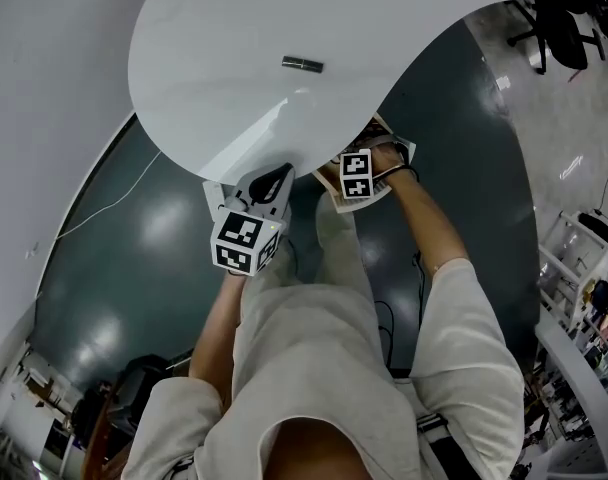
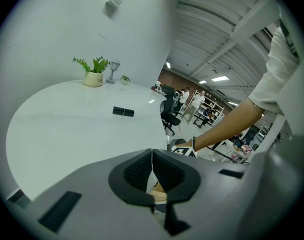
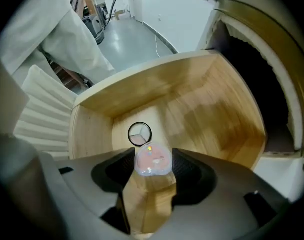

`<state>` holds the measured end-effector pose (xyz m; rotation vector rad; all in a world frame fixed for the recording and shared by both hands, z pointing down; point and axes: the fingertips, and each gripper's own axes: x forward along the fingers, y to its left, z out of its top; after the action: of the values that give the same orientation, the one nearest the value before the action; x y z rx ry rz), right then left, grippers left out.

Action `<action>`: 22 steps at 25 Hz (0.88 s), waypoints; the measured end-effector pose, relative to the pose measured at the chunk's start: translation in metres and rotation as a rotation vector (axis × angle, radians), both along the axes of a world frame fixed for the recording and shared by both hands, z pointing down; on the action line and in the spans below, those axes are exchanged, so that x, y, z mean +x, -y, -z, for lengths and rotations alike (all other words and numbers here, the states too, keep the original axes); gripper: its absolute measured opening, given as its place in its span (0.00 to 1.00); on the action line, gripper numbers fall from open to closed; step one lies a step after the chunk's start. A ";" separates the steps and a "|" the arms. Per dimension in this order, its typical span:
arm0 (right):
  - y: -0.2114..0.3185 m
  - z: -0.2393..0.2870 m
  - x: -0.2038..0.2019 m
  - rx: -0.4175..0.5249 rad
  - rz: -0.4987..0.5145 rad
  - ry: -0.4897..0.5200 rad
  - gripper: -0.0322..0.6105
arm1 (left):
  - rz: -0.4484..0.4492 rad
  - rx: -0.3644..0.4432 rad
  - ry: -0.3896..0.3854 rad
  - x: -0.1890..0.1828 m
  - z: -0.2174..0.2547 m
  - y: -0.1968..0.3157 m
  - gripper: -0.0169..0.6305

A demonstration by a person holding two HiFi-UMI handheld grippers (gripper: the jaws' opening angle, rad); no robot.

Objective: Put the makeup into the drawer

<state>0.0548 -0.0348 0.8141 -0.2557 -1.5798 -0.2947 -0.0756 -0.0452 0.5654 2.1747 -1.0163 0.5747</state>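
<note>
Right gripper view: the right hand-held gripper [image 3: 153, 173] is seen clamped on a small clear-shelled makeup pot [image 3: 153, 159] with a pinkish fill. It is gripped by its two sides, with the pads across its widest part. The pot is held pointing down over the open wooden drawer [image 3: 207, 109], above the floor and not yet set down. One round black-rimmed compact [image 3: 139, 133] is already lying on the drawer floor, just beyond the held pot.

Handling, as judged: the pot is taken to be light and rigid. Its shell looks smooth and rounded, so slip or twist between the pads is likely. A hard squeeze should be avoided, since the clear shell could crack or the lid could pop. A low release onto bare wood beside the compact is advised.

Left gripper view: the left hand-held gripper [image 2: 152, 171] is shown with its pads together and nothing seen between them. It is parked at the edge of the white worktop [image 2: 67, 129].

A slim black tube [image 2: 123, 112] is left lying on the worktop, well apart from both grippers. It is judged light, stiff and prone to rolling, and is best taken across its middle.
</note>
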 end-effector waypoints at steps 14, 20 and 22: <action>0.003 -0.039 0.004 -0.001 0.061 -0.047 0.42 | 0.007 -0.028 0.018 -0.010 -0.014 -0.008 0.05; 0.004 -0.032 0.000 0.013 0.083 -0.022 0.52 | 0.018 -0.030 0.019 -0.013 -0.018 -0.010 0.05; 0.002 -0.026 -0.001 0.024 0.115 -0.015 0.51 | 0.021 -0.028 0.017 -0.013 -0.016 -0.011 0.05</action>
<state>0.0541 -0.0366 0.8398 -0.3297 -1.5486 -0.3998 -0.0890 -0.0345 0.5818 2.1355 -1.0331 0.5951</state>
